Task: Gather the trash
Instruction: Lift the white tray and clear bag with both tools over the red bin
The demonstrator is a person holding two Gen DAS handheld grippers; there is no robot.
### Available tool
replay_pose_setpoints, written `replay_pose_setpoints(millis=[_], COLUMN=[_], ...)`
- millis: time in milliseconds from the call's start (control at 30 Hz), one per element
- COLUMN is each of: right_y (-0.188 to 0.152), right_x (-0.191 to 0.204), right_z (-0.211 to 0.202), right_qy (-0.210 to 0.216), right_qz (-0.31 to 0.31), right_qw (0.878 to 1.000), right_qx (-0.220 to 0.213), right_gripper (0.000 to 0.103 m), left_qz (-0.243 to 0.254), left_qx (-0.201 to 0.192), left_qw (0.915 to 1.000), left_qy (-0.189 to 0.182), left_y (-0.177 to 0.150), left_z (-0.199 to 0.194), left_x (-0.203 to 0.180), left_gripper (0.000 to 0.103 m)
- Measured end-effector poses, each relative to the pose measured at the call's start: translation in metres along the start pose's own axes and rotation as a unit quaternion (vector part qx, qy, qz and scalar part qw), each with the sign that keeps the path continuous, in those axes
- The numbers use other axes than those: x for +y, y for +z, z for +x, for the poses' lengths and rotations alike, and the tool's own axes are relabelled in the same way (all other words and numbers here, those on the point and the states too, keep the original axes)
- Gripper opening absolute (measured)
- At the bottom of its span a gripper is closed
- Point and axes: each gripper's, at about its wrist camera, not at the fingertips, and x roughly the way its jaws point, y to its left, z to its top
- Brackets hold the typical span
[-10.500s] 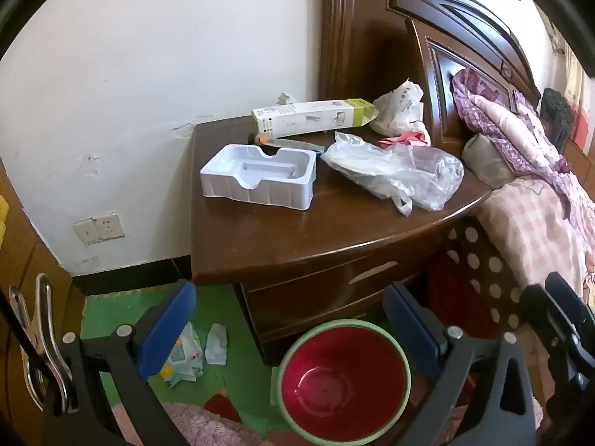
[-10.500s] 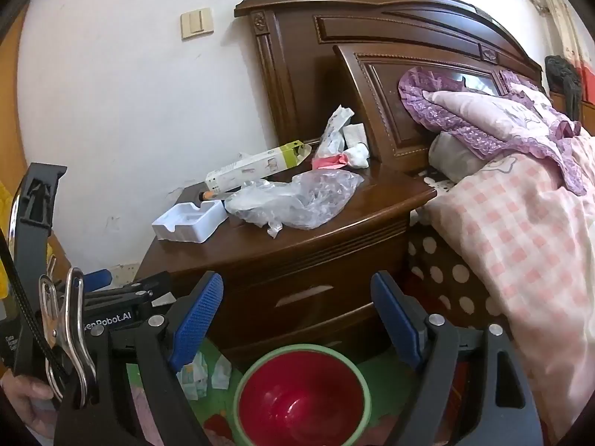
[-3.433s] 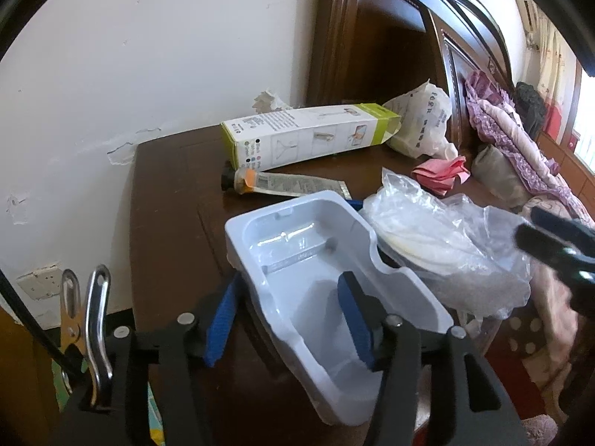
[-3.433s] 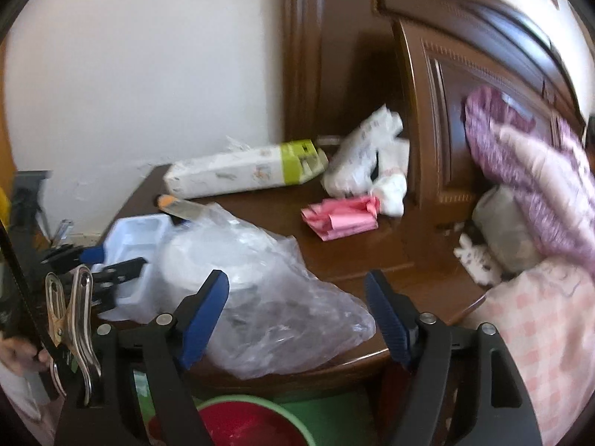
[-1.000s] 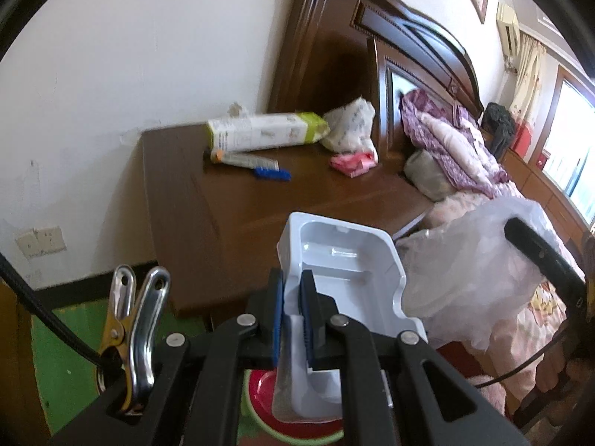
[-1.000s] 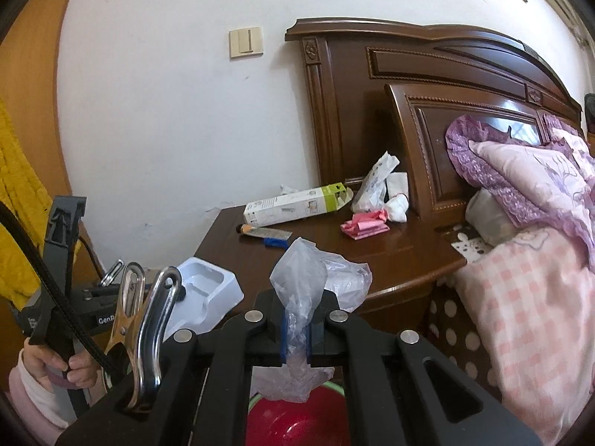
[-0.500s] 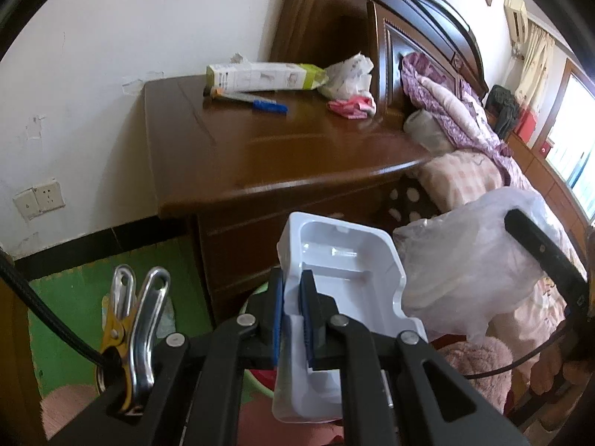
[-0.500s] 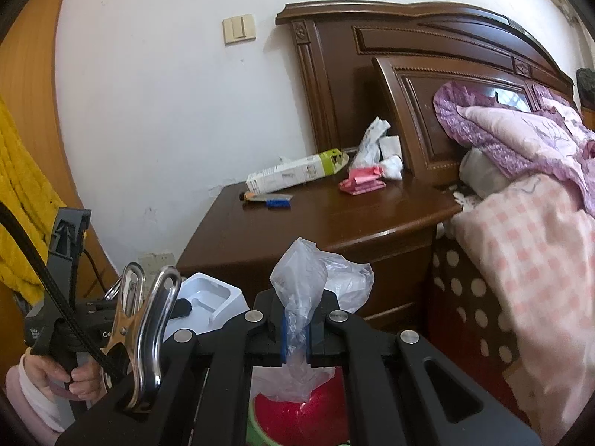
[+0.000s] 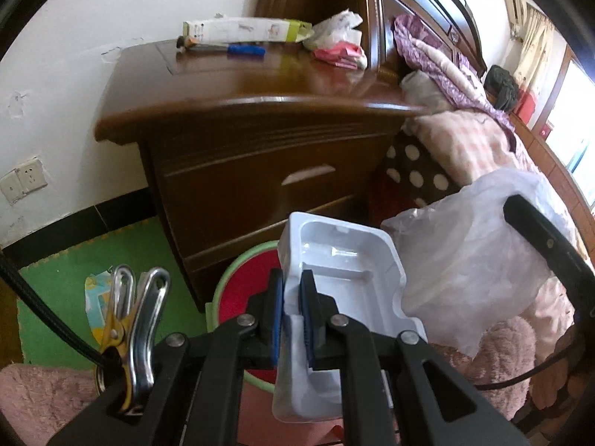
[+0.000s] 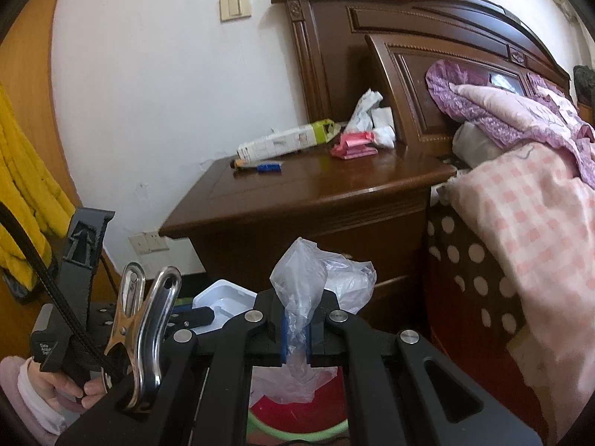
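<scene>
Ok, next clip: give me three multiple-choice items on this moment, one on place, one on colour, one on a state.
1. Where is the pink packet?
A. On the nightstand top
B. In the bin
C. On the floor mat

2. What colour is the inside of the bin?
A. Blue
B. Red
C. White

3. What is the state of the left hand-held gripper?
A. Wide open and empty
B. Shut on the white plastic tray
C. Shut on the clear plastic bag

Answers:
1 A: it lies on the nightstand near the headboard.
2 B: red inside, with a green rim.
3 B: its pads pinch the edge of the white plastic tray; the right hand-held gripper has the clear plastic bag.
</scene>
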Motion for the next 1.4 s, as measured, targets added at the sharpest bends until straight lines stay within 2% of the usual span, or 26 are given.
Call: replay_pose_setpoints(millis=[567,867,1167,1400], right_y=[-0.046,-0.064,-0.079,-0.088], right_x=[-0.010,-0.013,-0.023,-0.033], right_z=[0.045,0.066,0.089,0.097], right_qy=[-0.009,0.001,0.000,0.003], right_qz=[0.010,0.024,0.054,0.080], right_qw=[0.998,0.996,0.990,0.986], right_qx=[0.057,0.090,0.128,0.147], right_gripper=[0.007,0.007,0.007,0.007], left_qz=[-0.016,-0.011,-0.024,-0.027], left_qx=[0.038,0.056,0.072,0.080], left_qw=[0.9990,0.9979,0.9965,0.9950], left_qy=[0.017,0.029,0.035,0.054], left_y=[-0.025,-0.036,-0.046,-0.052], left_z=[0.057,0.080,0.108,0.135], left_x=[0.011,0.012,0.020,0.026], left_gripper=[0.010,0.010,0.010,0.010])
